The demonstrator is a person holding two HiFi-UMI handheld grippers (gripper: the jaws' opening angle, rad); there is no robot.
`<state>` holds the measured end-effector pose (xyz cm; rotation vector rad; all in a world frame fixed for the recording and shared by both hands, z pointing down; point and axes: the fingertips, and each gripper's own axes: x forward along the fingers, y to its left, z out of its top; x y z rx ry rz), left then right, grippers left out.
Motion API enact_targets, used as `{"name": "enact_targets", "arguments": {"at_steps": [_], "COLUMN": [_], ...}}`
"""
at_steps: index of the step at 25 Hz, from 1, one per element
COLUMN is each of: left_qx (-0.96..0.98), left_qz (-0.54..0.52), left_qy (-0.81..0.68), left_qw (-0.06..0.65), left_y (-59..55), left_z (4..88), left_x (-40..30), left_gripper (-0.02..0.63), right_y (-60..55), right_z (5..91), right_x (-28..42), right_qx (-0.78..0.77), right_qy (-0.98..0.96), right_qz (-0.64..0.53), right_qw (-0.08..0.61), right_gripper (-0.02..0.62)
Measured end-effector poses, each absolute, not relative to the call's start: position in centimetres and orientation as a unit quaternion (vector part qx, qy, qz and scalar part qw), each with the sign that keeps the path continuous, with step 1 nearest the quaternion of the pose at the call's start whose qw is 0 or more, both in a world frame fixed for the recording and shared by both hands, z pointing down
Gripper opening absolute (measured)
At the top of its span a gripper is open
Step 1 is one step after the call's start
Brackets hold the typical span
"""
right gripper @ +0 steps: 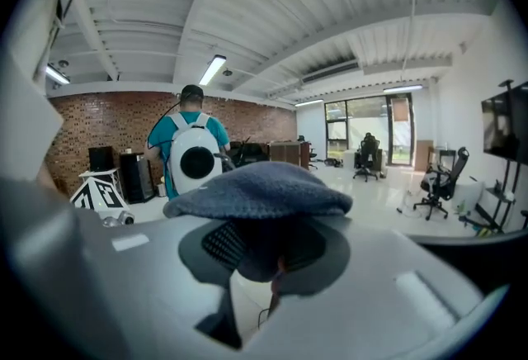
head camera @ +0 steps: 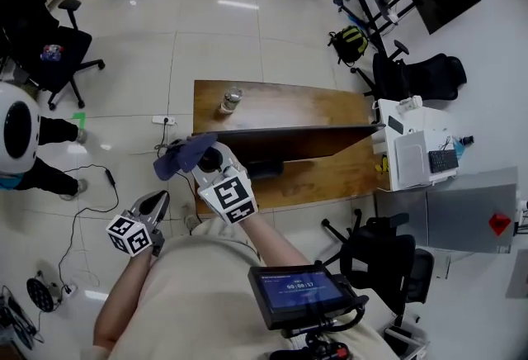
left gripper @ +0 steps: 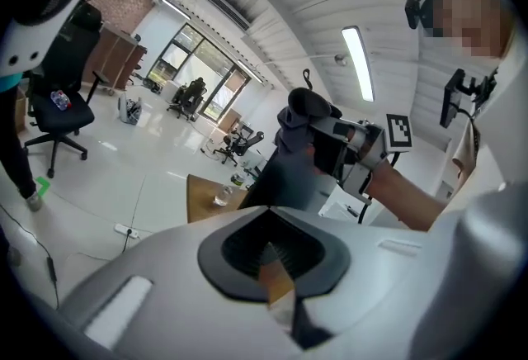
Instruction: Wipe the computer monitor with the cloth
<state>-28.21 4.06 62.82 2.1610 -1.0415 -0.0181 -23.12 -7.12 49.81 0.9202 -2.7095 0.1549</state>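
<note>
Head view shows the right gripper point(head camera: 205, 160) clamped on the blue cloth point(head camera: 183, 153) at 9 o'clock of the monitor point(head camera: 289, 135) on the bench point(head camera: 272, 98), while the left gripper point(head camera: 155, 203) is closed and empty; pushing too hard could, I think, tip the unsupported monitor.

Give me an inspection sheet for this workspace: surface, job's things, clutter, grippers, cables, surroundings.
Surface: wooden desk, mostly bare.
Job's things: monitor stands on the desk; cloth is held at its upper left end.
Clutter: one glass on the desk, beyond the monitor.
Grippers: right gripper shut on the cloth; left gripper shut, empty, off the desk.
Cables: power strip and black cable on the floor, left of the desk.
Surroundings: chairs, person at left, side table at right.
</note>
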Motion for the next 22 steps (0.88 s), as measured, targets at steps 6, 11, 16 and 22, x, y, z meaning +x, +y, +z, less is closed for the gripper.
{"name": "enact_targets", "arguments": {"at_steps": [6, 11, 16, 22], "left_qx": [0.853, 0.849, 0.853, 0.853], "left_qz": [0.019, 0.026, 0.034, 0.033], "left_qy": [-0.386, -0.395, -0.394, -0.394], "left_qw": [0.351, 0.349, 0.339, 0.342], "left_y": [3.3, 2.3, 1.1, 0.4], "left_z": [62.7, 62.3, 61.4, 60.8], "left_x": [-24.2, -22.0, -19.0, -16.4], "left_gripper": [0.0, 0.0, 0.0, 0.0], "right_y": [-7.7, -8.2, -8.7, -9.1], "right_z": [49.5, 49.6, 49.7, 49.6], "right_x": [-20.7, -17.9, -15.2, -13.0], "right_qx": [0.301, 0.288, 0.272, 0.26], "right_qy": [-0.943, -0.946, -0.948, -0.95], "right_qz": [0.056, 0.059, 0.083, 0.087], "right_qw": [0.131, 0.137, 0.142, 0.152], "right_gripper": [0.087, 0.087, 0.087, 0.087]}}
